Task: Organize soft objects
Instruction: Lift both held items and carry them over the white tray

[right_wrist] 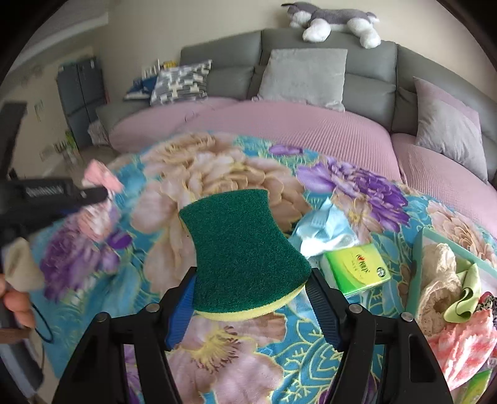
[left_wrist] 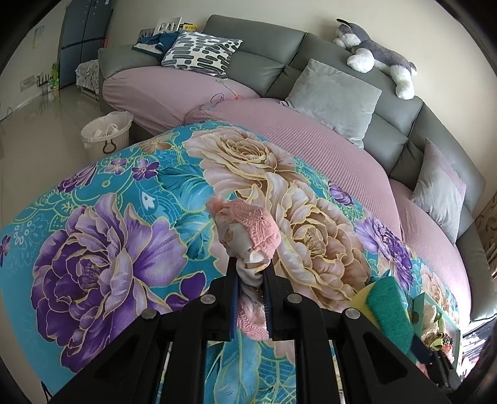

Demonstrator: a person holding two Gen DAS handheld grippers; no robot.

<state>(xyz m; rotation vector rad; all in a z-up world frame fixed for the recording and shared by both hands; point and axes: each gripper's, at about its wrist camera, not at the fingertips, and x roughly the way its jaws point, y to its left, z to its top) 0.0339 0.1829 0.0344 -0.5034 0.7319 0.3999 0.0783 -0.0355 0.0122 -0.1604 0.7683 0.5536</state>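
A: Where is the left tool (left_wrist: 251, 273) and what has it got?

B: It is raised above the floral blanket (left_wrist: 124, 199), pointing toward the sofa (left_wrist: 391, 146). Its two fingers are clenched on a bundle of pink lace and white cloth (left_wrist: 248, 233), which sticks up past the fingertips and hangs below them. In the right wrist view the same tool (right_wrist: 93, 192) shows blurred at the left edge, with a bare hand (right_wrist: 17, 306) low behind it.

A: And the right tool (right_wrist: 251, 279)?

B: It is also off the blanket, its nose aimed at the sofa back. It grips a sponge (right_wrist: 245, 254), green scouring side up and yellow foam beneath, by the sponge's two sides near the rear. Most of the sponge juts forward of the fingers.

A: What lies near it?

B: Just right of the sponge, on the blanket, lie a pale blue cloth (right_wrist: 326, 230) and a green tissue pack (right_wrist: 357, 270), touching each other. Further right sits a teal tray (right_wrist: 416, 270) holding cream lace, a green cloth and a pink lace piece.

A: Any free room?

B: The blanket ahead and to the left of the sponge is bare. Beyond its far edge comes the pink seat cover (right_wrist: 310, 130), then grey cushions. A plush dog (right_wrist: 335, 21) lies along the sofa top.
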